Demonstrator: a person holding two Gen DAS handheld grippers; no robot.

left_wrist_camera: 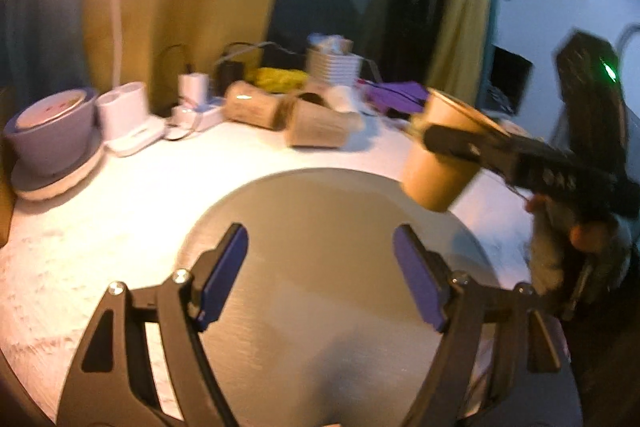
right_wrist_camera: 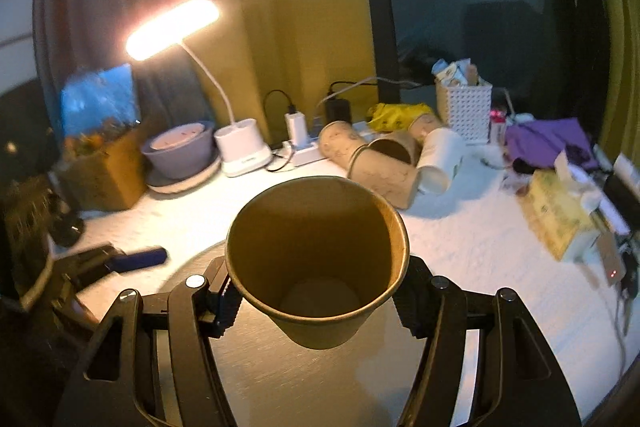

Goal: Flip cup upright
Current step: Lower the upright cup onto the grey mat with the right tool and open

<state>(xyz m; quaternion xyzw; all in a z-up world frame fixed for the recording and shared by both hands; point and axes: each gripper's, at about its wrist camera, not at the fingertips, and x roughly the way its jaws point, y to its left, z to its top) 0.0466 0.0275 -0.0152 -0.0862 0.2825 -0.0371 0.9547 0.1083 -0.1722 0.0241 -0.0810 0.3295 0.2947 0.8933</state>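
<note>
A brown paper cup (right_wrist_camera: 316,259) sits mouth-up between the fingers of my right gripper (right_wrist_camera: 316,297), which is shut on its sides and holds it above a round grey mat (right_wrist_camera: 280,379). In the left wrist view the same cup (left_wrist_camera: 436,155) hangs tilted over the mat's far right edge (left_wrist_camera: 320,227), held by the right gripper (left_wrist_camera: 460,143). My left gripper (left_wrist_camera: 320,275) is open and empty over the near part of the mat, its blue pads (left_wrist_camera: 224,271) wide apart.
Several paper cups (right_wrist_camera: 380,163) lie on their sides at the back of the white table (right_wrist_camera: 460,239). A lit desk lamp (right_wrist_camera: 240,151), a grey bowl (right_wrist_camera: 180,151), a power strip, a white basket (right_wrist_camera: 464,107) and a tissue box (right_wrist_camera: 560,215) stand around.
</note>
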